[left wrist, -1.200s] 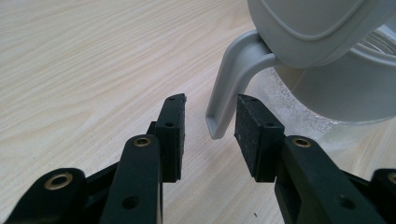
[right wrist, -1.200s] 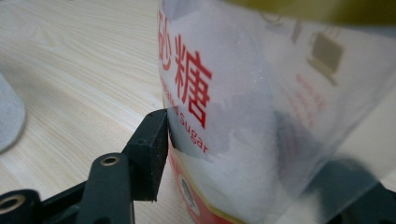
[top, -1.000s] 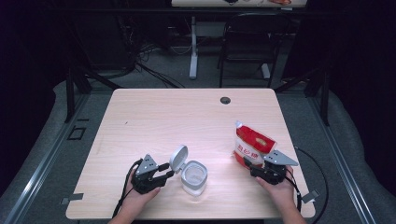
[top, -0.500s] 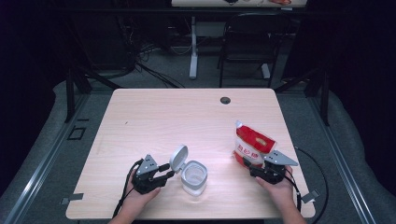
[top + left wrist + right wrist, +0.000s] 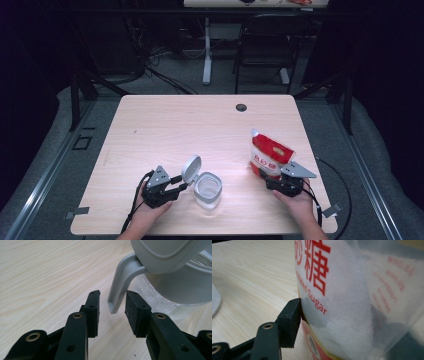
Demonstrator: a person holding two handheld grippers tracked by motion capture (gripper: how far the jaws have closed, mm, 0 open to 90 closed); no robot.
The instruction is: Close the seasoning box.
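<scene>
A clear plastic container (image 5: 207,190) stands near the table's front edge, its grey hinged lid (image 5: 191,169) flipped up and open. My left gripper (image 5: 178,185) sits just left of it. In the left gripper view that gripper (image 5: 111,311) is open, and the lid's grey latch tab (image 5: 121,285) hangs between the pads without touching them. A red and white sugar bag (image 5: 269,156) stands upright at the right. My right gripper (image 5: 268,179) is shut on its lower part. One pad (image 5: 292,320) presses the bag (image 5: 342,305); the other jaw is hidden behind it.
The light wooden table (image 5: 165,130) has a dark cable hole (image 5: 241,107) near its far edge. Cables trail from both grippers toward the front edge. A chair and table legs stand on the floor beyond the table.
</scene>
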